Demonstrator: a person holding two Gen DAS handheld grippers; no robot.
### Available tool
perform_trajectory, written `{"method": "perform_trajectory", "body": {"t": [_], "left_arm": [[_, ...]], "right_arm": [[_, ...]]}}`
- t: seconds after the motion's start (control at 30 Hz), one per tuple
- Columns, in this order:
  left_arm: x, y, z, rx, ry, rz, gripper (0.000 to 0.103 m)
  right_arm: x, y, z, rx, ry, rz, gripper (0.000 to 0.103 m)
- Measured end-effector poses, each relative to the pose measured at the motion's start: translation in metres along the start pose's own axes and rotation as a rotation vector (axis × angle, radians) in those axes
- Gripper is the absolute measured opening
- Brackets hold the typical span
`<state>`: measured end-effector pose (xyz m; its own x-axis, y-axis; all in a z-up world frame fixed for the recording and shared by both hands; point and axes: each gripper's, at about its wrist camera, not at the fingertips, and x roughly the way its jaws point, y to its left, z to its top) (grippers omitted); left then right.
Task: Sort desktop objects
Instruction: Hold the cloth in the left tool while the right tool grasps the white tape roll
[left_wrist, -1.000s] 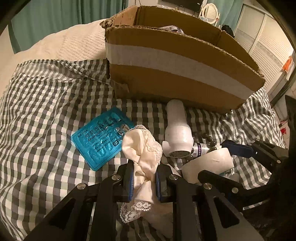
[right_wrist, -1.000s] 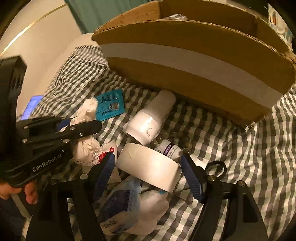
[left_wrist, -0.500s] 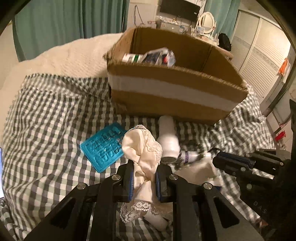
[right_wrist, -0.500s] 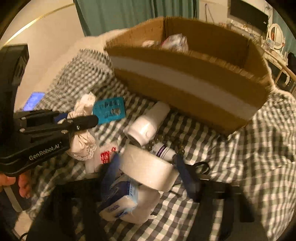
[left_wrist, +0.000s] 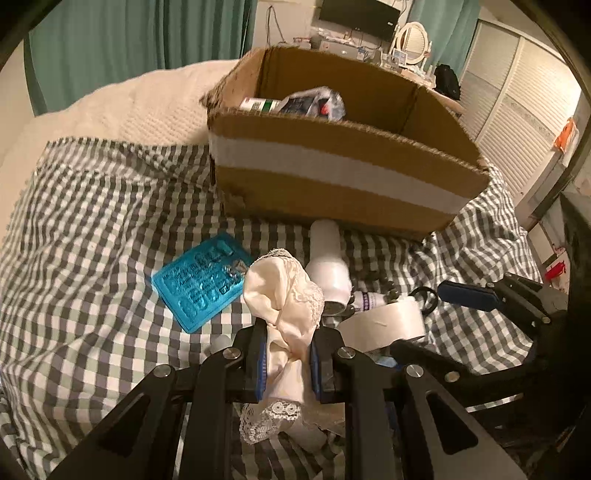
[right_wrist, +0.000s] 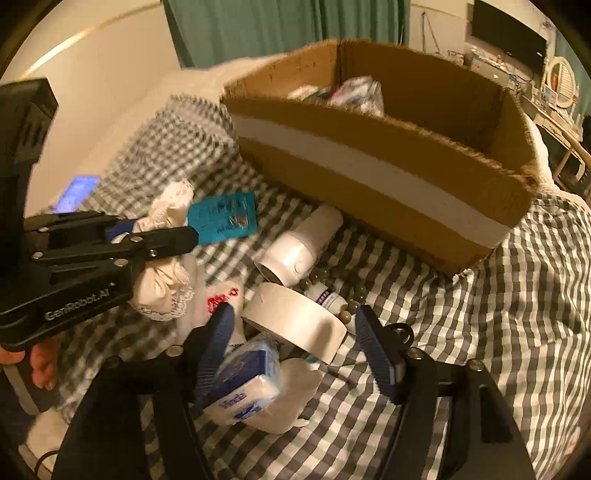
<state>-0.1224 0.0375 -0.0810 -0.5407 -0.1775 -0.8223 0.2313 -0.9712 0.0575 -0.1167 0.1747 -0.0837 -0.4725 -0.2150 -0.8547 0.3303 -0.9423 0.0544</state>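
My left gripper (left_wrist: 286, 356) is shut on a cream lace cloth (left_wrist: 282, 295) and holds it above the checked bedcover; it also shows in the right wrist view (right_wrist: 162, 273). My right gripper (right_wrist: 295, 332) is open around a white tape roll (right_wrist: 295, 321) that lies in a heap of things. The roll also shows in the left wrist view (left_wrist: 384, 321). A cardboard box (left_wrist: 332, 177) with a white band stands behind, with several items inside.
A teal blister pack (left_wrist: 201, 284) lies left of the heap. A white bottle (right_wrist: 299, 247), dark beads (right_wrist: 351, 306), a small vial (right_wrist: 325, 295), a blue tissue pack (right_wrist: 243, 384) and black scissors (right_wrist: 400, 330) lie around the roll.
Both grippers have risen and pulled back, so the box's inside now shows. The left still holds the cloth. The right jaws stay open around the tape roll.
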Motion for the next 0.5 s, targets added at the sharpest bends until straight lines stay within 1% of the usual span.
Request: {"method": "perform_trajectory", "body": {"t": [0.1,0.17,0.27,0.3,0.33,0.37,0.4,0.43,0.47,0.5], "left_arm": [[0.012,0.004,-0.004,-0.006,0.024,0.001,0.018],[0.021,0.008,-0.006,-0.016,0.044,0.0,0.018],[0.03,0.013,-0.008,-0.031,0.067,0.0,0.018],[0.032,0.015,-0.008,-0.036,0.071,-0.002,0.018],[0.033,0.016,-0.008,-0.041,0.073,-0.004,0.018],[0.033,0.017,-0.008,-0.044,0.073,-0.004,0.018],[0.032,0.017,-0.008,-0.045,0.072,-0.005,0.018],[0.031,0.017,-0.009,-0.044,0.07,-0.004,0.018],[0.031,0.017,-0.009,-0.043,0.068,-0.003,0.018],[0.03,0.016,-0.009,-0.041,0.068,-0.001,0.018]], "right_arm": [[0.02,0.005,0.0,-0.042,0.054,-0.002,0.071],[0.035,0.006,-0.001,-0.052,0.087,-0.018,0.076],[0.05,0.004,-0.004,-0.036,0.118,-0.004,0.076],[0.051,0.002,-0.005,-0.023,0.114,0.0,0.076],[0.052,-0.001,-0.005,-0.004,0.111,-0.008,0.066],[0.051,-0.005,-0.005,0.01,0.106,-0.015,0.053],[0.047,-0.01,-0.004,0.033,0.096,-0.005,0.047],[0.043,-0.015,-0.003,0.061,0.084,0.013,0.033],[0.039,-0.02,-0.004,0.08,0.072,0.019,0.025],[0.036,-0.021,-0.004,0.087,0.062,0.016,0.024]]}}
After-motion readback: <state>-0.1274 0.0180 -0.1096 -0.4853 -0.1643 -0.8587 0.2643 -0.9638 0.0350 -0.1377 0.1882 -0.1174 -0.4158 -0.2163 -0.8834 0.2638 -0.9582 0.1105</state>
